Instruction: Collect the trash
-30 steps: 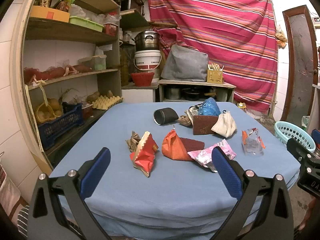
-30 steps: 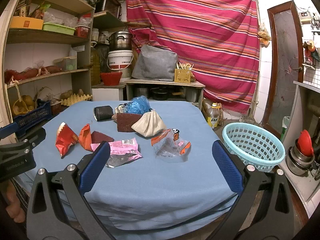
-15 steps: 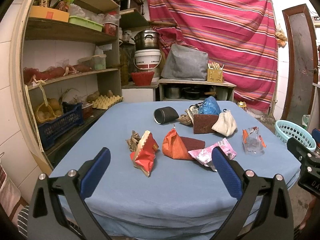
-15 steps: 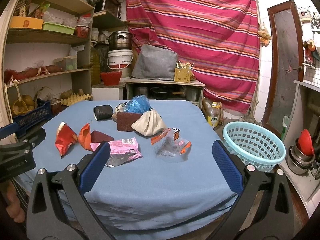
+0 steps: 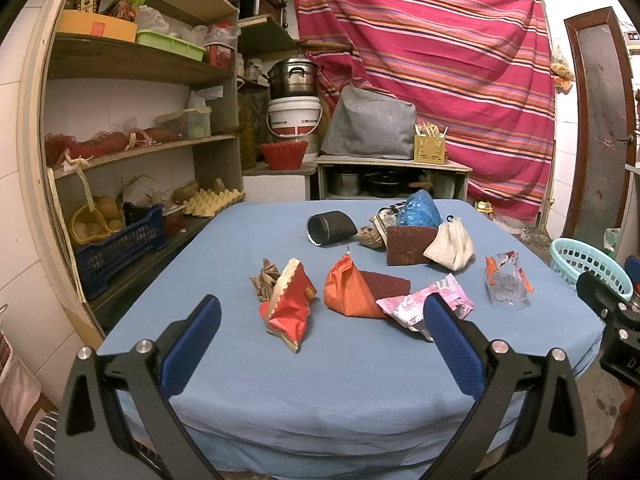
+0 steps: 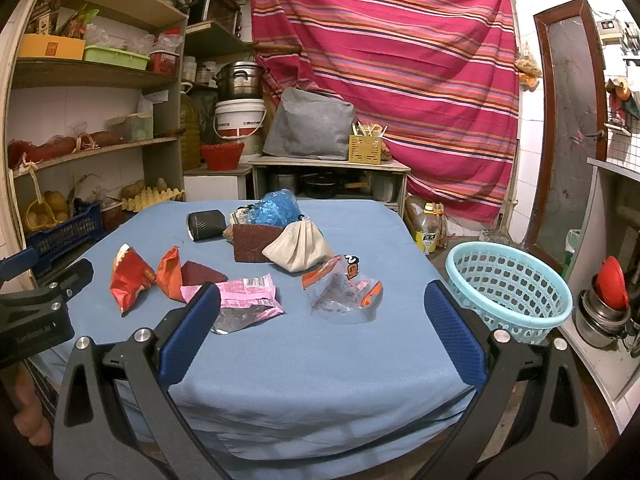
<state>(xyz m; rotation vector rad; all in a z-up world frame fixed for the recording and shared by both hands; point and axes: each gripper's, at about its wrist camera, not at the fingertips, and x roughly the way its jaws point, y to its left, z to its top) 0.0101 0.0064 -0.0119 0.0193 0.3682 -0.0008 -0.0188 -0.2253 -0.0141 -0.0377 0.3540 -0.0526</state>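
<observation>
Trash lies spread on a blue-covered table [image 5: 320, 380]. Nearest are a red snack bag [image 5: 290, 306], an orange bag [image 5: 348, 290], a pink foil wrapper [image 5: 420, 306] and a clear wrapper [image 5: 506, 282]. In the right wrist view the pink wrapper [image 6: 246, 298] and the clear wrapper [image 6: 340, 286] lie just ahead. A light blue basket [image 6: 506, 284] stands off the table's right edge. My left gripper [image 5: 320, 344] is open and empty above the near table edge. My right gripper [image 6: 320, 332] is open and empty too.
Farther back lie a black cylinder [image 5: 330, 230], a brown pad [image 5: 408, 244], a white cloth pouch [image 5: 452, 246], a blue bag [image 5: 418, 210] and crumpled brown paper [image 5: 266, 278]. Shelves [image 5: 132, 148] stand along the left. Metal pots [image 6: 604, 312] sit at the right.
</observation>
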